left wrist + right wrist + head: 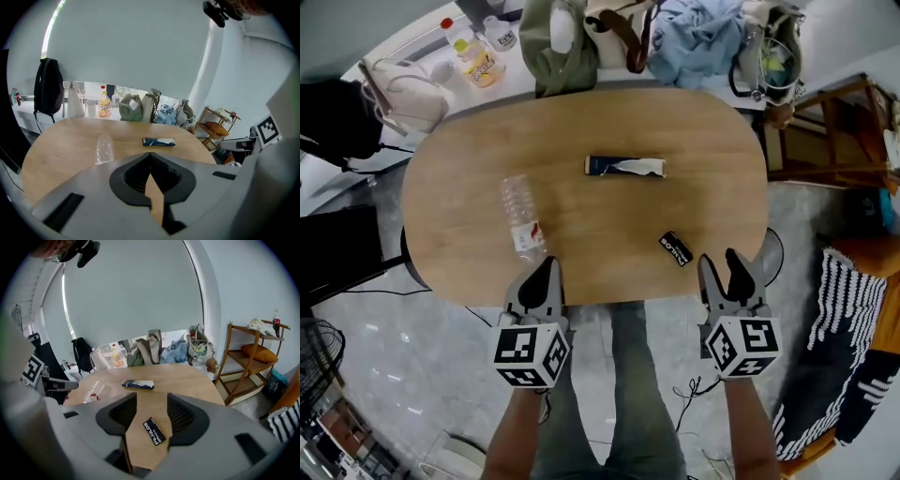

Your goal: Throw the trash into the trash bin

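One clear bottle (522,217), one blue wrapper (624,167), one black packet (675,248).

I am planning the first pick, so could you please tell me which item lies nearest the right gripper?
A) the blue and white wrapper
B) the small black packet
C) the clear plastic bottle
B: the small black packet lies just ahead of the right gripper, seen between its open fingers; the clear plastic bottle and blue and white wrapper lie farther off.

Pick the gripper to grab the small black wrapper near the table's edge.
Right. The right gripper is open, the small flat black wrapper just ahead of its jaws; the left gripper is shut, nearer the clear plastic bottle.
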The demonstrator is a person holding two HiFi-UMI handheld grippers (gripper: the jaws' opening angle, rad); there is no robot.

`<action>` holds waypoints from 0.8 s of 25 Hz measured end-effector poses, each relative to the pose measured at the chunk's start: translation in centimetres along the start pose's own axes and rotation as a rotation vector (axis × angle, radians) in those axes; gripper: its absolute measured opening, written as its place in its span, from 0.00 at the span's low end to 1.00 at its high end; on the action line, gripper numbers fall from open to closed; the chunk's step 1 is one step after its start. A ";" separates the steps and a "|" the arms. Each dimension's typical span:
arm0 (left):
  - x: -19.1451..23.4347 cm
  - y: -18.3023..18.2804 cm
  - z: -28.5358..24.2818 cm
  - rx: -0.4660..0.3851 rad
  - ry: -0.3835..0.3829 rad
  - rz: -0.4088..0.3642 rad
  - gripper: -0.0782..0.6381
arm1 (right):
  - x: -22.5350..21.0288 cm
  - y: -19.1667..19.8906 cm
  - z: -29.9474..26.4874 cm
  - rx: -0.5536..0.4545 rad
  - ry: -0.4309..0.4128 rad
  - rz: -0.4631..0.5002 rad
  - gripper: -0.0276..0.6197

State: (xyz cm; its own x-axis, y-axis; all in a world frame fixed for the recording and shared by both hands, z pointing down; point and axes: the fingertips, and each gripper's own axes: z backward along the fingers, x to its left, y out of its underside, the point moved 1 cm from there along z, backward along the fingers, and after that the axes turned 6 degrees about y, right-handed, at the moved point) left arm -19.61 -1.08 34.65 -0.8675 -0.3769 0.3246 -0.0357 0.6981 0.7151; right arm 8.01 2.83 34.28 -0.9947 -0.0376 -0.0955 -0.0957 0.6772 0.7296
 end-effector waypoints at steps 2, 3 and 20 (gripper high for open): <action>-0.1 1.4 -1.2 0.016 0.006 -0.001 0.12 | -0.5 1.9 -1.1 0.022 -0.006 0.019 0.36; -0.2 2.1 -1.7 0.025 0.009 -0.001 0.12 | -0.7 2.9 -1.6 0.033 -0.011 0.033 0.36; -2.1 9.8 -6.5 0.152 0.035 0.033 0.12 | -1.1 11.9 -9.2 0.216 -0.197 0.224 0.30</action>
State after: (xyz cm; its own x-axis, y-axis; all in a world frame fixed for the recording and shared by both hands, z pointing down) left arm -14.96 2.58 44.96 -0.8518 -0.3712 0.3696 -0.0843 0.7936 0.6026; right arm 7.60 4.15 49.26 -0.9619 0.2570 -0.0935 0.1545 0.7928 0.5895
